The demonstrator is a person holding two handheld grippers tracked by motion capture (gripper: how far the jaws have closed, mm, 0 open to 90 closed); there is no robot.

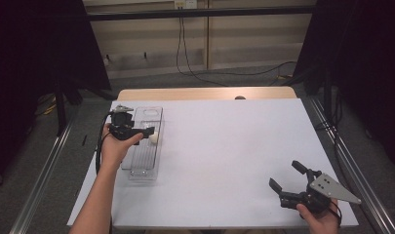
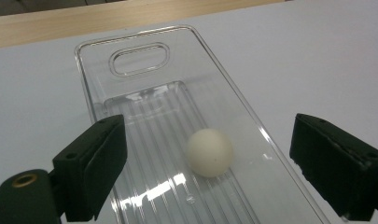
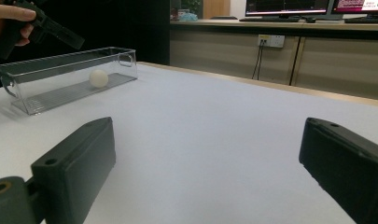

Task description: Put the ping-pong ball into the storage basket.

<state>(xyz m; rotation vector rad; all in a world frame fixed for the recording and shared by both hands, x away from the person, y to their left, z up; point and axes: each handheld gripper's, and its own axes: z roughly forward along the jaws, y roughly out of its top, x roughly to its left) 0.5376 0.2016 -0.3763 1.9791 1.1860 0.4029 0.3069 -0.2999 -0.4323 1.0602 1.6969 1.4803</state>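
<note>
A white ball point(image 1: 154, 137) point(image 2: 210, 152) lies on the ribbed floor of a clear plastic tray point(image 1: 150, 113) point(image 2: 139, 70) at the table's left side. My left gripper point(image 1: 147, 132) point(image 2: 207, 140) hangs just above the tray, open, with a jaw on either side of the ball and not touching it. My right gripper point(image 1: 285, 174) point(image 3: 210, 144) rests low near the front right corner, open and holding nothing. From there I see the tray point(image 3: 60, 58), the ball point(image 3: 98, 78) and the left gripper point(image 3: 42, 25) far off at the upper left.
The white tabletop point(image 1: 224, 146) stretches between the tray and my right gripper. A wooden strip point(image 1: 205, 93) runs along its far edge. Metal rails flank the table on both sides, and black curtains stand behind them.
</note>
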